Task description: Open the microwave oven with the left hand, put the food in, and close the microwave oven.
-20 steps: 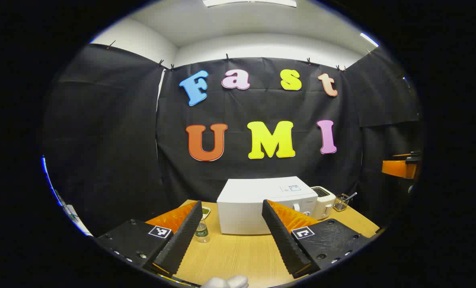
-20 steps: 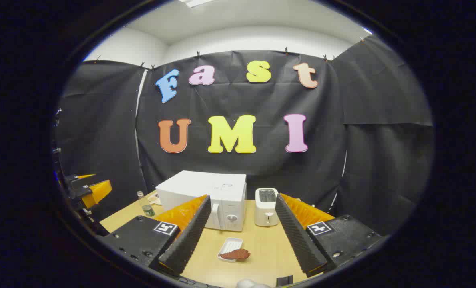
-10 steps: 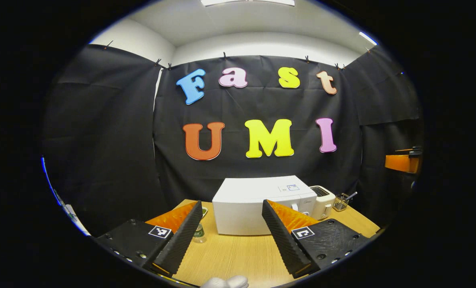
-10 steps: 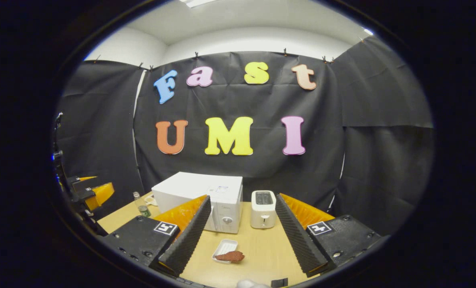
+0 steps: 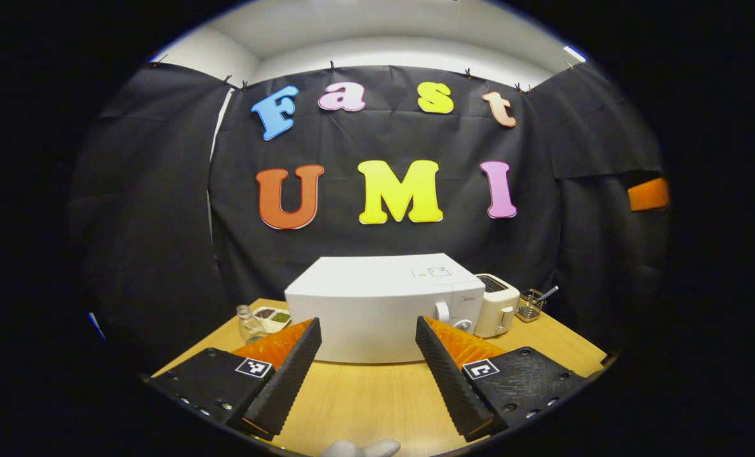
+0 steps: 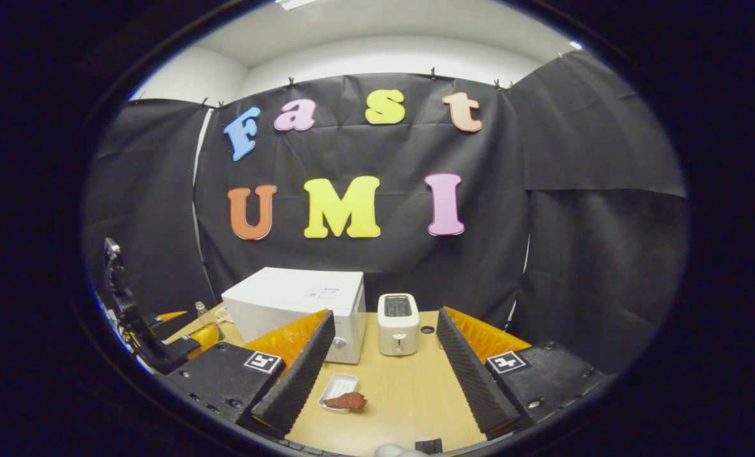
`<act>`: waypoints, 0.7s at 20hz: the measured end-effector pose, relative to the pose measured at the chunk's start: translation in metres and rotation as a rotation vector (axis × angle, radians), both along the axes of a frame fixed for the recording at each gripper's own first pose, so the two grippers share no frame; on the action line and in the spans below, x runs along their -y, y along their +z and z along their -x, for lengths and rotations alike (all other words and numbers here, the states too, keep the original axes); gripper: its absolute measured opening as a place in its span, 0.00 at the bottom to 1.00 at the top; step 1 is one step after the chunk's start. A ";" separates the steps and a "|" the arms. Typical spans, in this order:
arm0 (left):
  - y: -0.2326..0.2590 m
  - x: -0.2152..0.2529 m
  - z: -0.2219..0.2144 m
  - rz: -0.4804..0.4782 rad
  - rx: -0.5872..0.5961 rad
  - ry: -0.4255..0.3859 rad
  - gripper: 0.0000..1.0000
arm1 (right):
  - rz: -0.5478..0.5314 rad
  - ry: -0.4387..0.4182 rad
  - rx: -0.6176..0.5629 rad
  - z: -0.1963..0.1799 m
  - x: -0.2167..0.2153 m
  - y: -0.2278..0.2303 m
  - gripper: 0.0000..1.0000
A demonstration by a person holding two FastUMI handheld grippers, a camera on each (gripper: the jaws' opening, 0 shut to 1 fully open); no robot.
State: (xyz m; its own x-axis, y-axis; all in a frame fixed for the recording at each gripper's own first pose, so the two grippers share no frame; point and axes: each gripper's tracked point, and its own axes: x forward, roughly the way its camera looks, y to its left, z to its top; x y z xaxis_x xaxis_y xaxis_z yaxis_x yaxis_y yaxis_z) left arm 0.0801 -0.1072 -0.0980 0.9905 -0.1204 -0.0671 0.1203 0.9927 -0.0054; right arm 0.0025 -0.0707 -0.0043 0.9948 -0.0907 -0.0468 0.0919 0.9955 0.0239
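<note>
So the microwave point(image 5: 383, 308) is the anchor here: it sits shut on the wooden table point(image 5: 377, 397) toward the back by the black cloth, and everything else lines up around it. In the left gripper view the left gripper point(image 5: 367, 374) hangs in front of the microwave with its fingers spread wide and nothing between them, aimed at the front face, which makes sense since that hand has to get the door open first. The handle point(image 5: 442, 311) and knob sit at the microwave's right end, so I'd guess the gripper needs to drift that way before it can hook anything. In the right gripper view the right gripper point(image 6: 383, 374) is also wide open and empty, hovering above the table in front of the microwave's right corner. The food point(image 6: 347, 400), a reddish-brown piece, lies half on a small white tray point(image 6: 336, 386) just in front of the microwave, close to the door side, so it's a short carry once the door swings. A toaster point(image 6: 397, 324) stands just right of the microwave, and a bottle point(image 5: 247, 322) and a snack dish point(image 5: 272, 315) sit off its left end, out of the way.
</note>
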 end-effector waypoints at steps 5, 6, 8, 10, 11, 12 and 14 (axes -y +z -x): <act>-0.067 0.070 -0.047 -0.024 -0.099 -0.080 0.94 | 0.042 -0.070 -0.053 0.008 0.041 -0.013 0.95; -0.077 0.079 -0.059 -0.025 -0.110 -0.080 0.94 | 0.041 -0.081 -0.067 0.010 0.049 -0.016 0.95; -0.094 0.095 -0.087 -0.017 -0.121 -0.071 0.95 | 0.036 -0.112 -0.096 0.013 0.068 -0.026 0.95; -0.108 0.110 -0.115 -0.010 -0.128 -0.062 0.97 | 0.029 -0.135 -0.132 0.015 0.084 -0.037 0.95; -0.113 0.114 -0.127 -0.014 -0.125 -0.056 0.97 | 0.024 -0.141 -0.147 0.016 0.090 -0.040 0.95; -0.116 0.117 -0.138 -0.022 -0.119 -0.046 0.97 | 0.019 -0.148 -0.161 0.014 0.096 -0.043 1.00; -0.125 0.118 -0.156 -0.027 -0.132 -0.028 0.96 | 0.002 -0.161 -0.170 0.010 0.108 -0.046 1.00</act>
State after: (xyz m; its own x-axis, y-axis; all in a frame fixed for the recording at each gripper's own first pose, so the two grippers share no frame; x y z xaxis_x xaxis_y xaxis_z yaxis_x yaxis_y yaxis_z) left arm 0.2363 -0.2254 -0.2228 0.9691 -0.1445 -0.2000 0.1482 0.9890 0.0036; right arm -0.0079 -0.1784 -0.0502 0.9454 -0.2478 -0.2119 0.2520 0.9677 -0.0074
